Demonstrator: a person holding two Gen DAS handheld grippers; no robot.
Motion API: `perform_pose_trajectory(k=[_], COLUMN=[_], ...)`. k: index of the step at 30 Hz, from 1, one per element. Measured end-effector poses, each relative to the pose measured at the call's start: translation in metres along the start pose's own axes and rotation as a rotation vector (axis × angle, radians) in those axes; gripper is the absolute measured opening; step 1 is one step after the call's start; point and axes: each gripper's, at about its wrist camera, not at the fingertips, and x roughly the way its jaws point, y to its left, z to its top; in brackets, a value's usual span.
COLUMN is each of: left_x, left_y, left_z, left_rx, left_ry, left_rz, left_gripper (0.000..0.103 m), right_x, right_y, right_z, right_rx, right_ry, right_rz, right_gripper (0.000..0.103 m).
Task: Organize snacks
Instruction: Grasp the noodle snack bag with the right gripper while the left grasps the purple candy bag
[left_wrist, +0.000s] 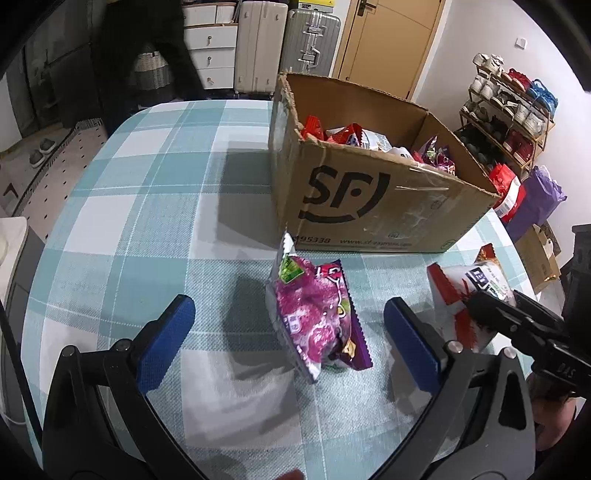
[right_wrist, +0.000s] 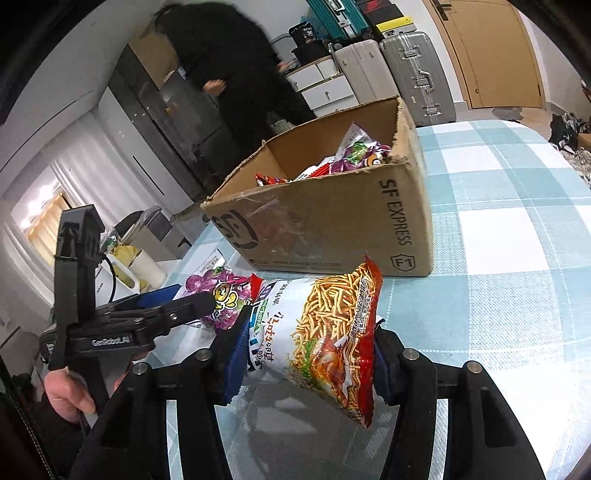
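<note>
While the right gripper is clamped on a noodle snack bag above the checked worktop, its printed front is shown only by the right wrist view. From the left wrist view, the left gripper is seen spread wide around a purple snack bag lying untouched before the cardboard box of snacks.

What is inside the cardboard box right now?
The box holds a pile of snack packets: red ones toward one end, purple ones toward the other, with white ones between. Its walls hide the lower layers and the bottom, so the count is unclear.
</note>
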Motion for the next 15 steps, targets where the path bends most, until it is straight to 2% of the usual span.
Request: perform_pose_trajectory(k=[9,12,15], left_x=[0.01,0.013,0.016], left_y=[0.002,0.002,0.002], left_z=[0.008,0.009,0.009], left_rx=[-0.012,-0.01,-0.003], left_ry=[-0.005,-0.003,0.005], left_rz=[-0.002,0.0,0.001], left_gripper=[0.101,0.098,0.091], right_x=[-0.006,-0.006,-0.008], right_y=[-0.007,-0.006,-0.006], right_z=[-0.002,-0.002,-0.002], right_rx=[0.016,0.015,0.016], right_ry=[-0.011,-0.009,-0.012], right_rz=[-0.014,-0.022,-0.021], right_gripper=[0.056,0.056,0.056])
